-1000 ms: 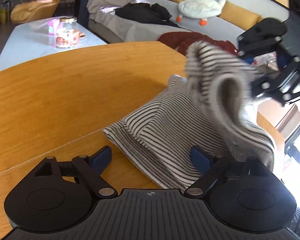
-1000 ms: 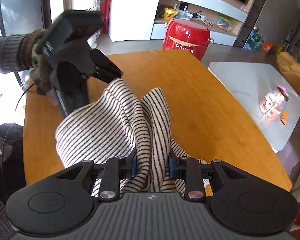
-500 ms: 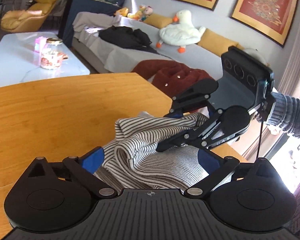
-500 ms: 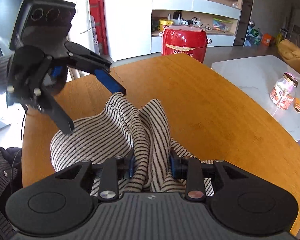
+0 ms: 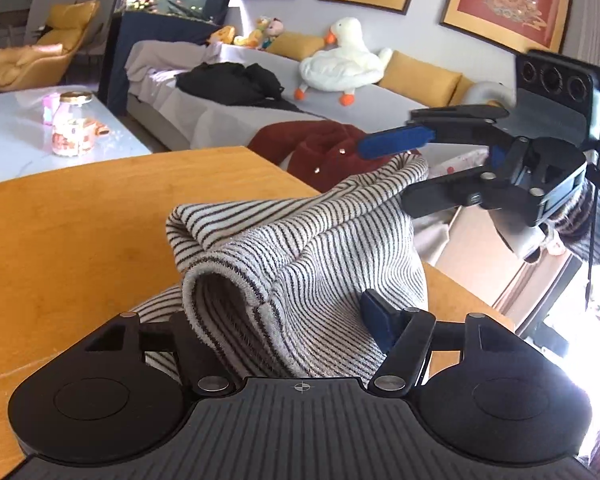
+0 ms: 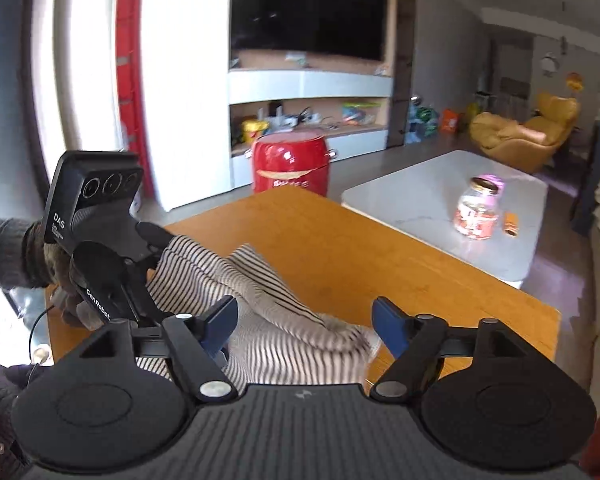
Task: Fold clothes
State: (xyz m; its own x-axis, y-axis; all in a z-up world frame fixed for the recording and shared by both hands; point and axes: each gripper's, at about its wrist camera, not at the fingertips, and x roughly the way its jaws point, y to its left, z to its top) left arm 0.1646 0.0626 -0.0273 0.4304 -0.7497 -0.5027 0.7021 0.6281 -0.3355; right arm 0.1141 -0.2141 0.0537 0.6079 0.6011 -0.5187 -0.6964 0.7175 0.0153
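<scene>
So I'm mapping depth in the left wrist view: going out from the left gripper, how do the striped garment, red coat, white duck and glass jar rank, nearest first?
1. Striped garment, between the left gripper's fingers.
2. Red coat, past the table's far edge, centre-right.
3. Glass jar, on the white table, far left; too close to the coat to call.
4. White duck, on the sofa, at the back.

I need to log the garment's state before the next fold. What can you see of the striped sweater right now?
The striped sweater is a soft knit, cream with thin dark stripes, bunched in a loose heap on the wooden table. A ribbed cuff or hem opening faces the left wrist camera. The left gripper has fabric between its fingers and looks closed on it. The right gripper is open, its fingers apart above the cloth.
</scene>
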